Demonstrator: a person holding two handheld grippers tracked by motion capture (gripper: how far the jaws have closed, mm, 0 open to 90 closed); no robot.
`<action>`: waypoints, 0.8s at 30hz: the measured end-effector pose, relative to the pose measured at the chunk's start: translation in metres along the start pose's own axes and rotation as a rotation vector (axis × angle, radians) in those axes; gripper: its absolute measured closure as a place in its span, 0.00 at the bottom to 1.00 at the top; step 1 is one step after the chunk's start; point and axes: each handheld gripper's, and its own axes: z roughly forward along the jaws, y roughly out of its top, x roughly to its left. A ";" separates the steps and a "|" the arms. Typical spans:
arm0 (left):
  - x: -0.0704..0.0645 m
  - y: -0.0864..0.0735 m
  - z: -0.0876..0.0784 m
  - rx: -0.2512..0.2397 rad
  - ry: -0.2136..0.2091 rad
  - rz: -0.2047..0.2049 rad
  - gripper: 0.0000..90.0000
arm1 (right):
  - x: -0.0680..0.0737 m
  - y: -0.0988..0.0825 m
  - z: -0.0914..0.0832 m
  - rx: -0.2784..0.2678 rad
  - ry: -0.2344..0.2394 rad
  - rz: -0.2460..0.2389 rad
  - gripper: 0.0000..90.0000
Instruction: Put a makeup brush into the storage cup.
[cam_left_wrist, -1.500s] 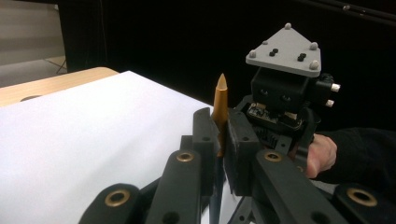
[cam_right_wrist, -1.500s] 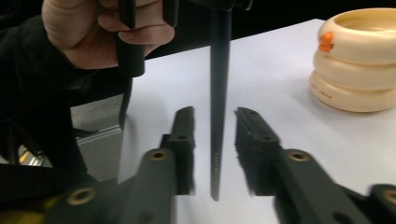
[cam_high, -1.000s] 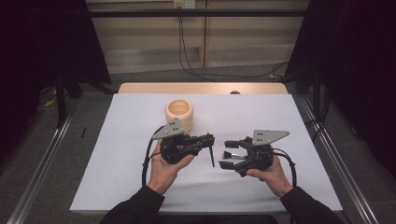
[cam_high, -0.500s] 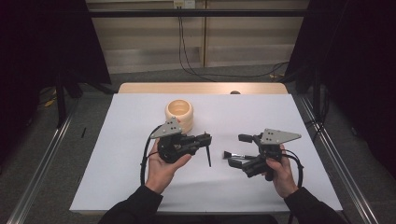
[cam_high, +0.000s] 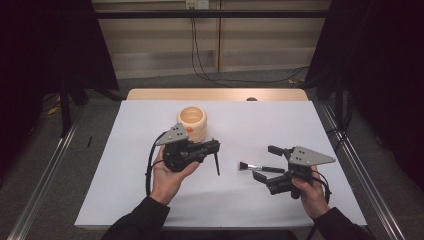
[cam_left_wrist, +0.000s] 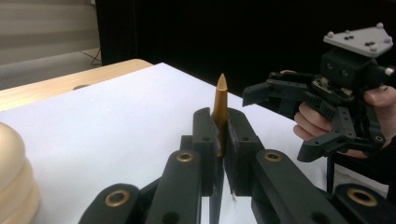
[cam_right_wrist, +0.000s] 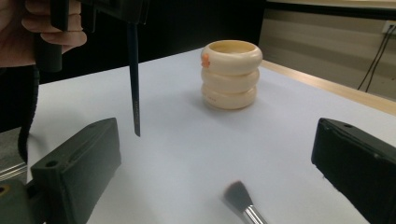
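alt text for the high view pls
A person's left gripper holds a thin dark brush; the right gripper stands open around a makeup brush on the white table. A cream ringed pot stands behind.

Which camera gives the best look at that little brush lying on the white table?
The high view: the brush shows whole there, dark bristles and handle, lying just ahead of the open right claw. The right gripper view catches only its blurred bristle end at the bottom edge. In the left gripper view I cannot make it out.
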 end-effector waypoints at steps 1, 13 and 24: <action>0.001 0.001 -0.002 0.003 0.008 0.002 0.94 | 0.000 0.000 -0.002 0.002 -0.009 -0.003 0.01; 0.022 0.009 -0.011 0.000 0.053 0.000 0.94 | -0.007 -0.012 -0.023 -0.004 -0.064 0.029 0.01; 0.037 0.021 -0.013 -0.004 0.083 0.008 0.94 | -0.008 -0.021 -0.036 0.011 -0.088 0.032 0.02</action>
